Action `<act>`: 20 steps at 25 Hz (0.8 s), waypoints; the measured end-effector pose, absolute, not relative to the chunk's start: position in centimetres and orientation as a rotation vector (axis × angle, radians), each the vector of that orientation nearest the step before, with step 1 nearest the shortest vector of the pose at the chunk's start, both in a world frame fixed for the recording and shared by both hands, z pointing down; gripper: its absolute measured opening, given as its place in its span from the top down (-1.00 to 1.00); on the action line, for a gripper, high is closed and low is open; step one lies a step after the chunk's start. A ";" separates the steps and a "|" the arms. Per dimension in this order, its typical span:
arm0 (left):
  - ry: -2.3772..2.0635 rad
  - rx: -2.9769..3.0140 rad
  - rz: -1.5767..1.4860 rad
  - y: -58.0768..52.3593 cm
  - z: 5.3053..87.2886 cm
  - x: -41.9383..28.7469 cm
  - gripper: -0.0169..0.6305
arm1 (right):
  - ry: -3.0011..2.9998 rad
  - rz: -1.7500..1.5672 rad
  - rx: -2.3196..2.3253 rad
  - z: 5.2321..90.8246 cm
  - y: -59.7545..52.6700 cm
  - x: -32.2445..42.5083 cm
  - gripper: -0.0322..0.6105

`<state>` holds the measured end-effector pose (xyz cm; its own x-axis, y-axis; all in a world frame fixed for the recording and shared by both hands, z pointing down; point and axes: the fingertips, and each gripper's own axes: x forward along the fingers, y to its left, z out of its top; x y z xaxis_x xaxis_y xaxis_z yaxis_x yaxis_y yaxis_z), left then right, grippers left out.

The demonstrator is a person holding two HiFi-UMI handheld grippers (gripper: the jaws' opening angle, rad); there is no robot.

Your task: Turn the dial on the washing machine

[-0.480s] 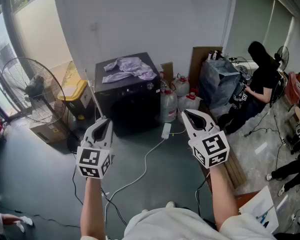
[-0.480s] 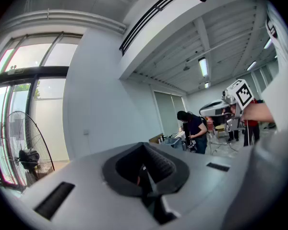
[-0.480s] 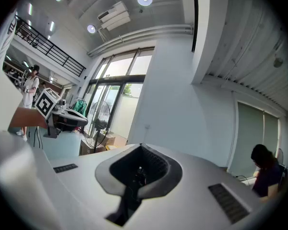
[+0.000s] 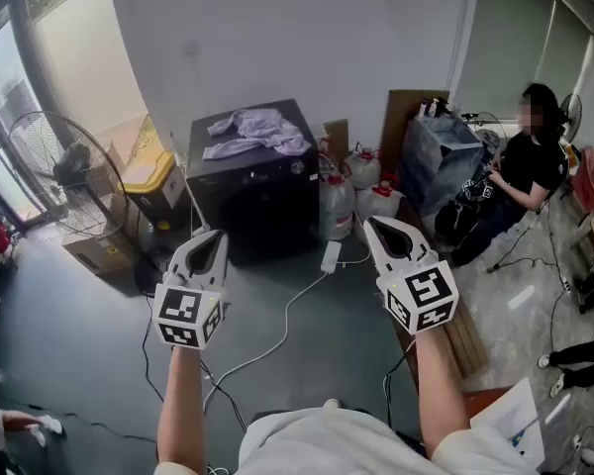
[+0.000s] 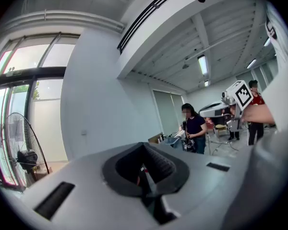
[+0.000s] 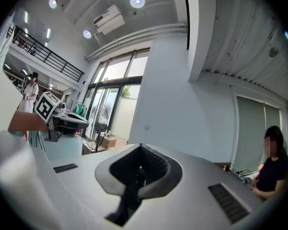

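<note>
Black washer (image 4: pixel 262 206), clothes (image 4: pixel 252 132) heaped on top, dial indiscernible; left gripper (image 4: pixel 214 237) and right gripper (image 4: pixel 373 226) clenched, empty.

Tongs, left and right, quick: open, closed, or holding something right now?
Left tongs: closed, holding nothing.
Right tongs: closed, holding nothing.

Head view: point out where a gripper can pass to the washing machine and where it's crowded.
Free: the floor between left gripper and right gripper, in front of the washing machine, crossed only by a white cable. Crowded: jugs at its right, yellow-lidded bin and fan at its left, clothes on its top.
</note>
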<state>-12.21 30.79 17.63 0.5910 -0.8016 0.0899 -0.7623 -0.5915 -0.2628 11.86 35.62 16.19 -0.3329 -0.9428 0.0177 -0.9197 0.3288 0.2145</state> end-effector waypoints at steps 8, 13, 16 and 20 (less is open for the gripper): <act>1.347 -2.644 -0.327 29.3 19.9 -9.2 0.91 | -2.432 -0.223 1.716 18.6 33.9 16.1 0.86; 1.333 -2.641 -0.333 24.8 20.6 -8.5 0.91 | -2.422 -0.227 1.713 19.1 30.2 16.8 0.86; 1.308 -2.642 -0.330 20.8 21.1 -8.6 0.90 | -2.410 -0.229 1.724 19.5 26.7 16.6 0.86; 1.256 -2.654 -0.305 13.8 21.3 -9.0 0.91 | -2.381 -0.253 1.756 19.2 20.5 16.0 0.86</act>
<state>-8.95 13.83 21.26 0.6201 -0.7776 0.1038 -0.7387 -0.6233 -0.2563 15.99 20.45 19.21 -0.2909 -0.9560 0.0377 -0.9268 0.2913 0.2370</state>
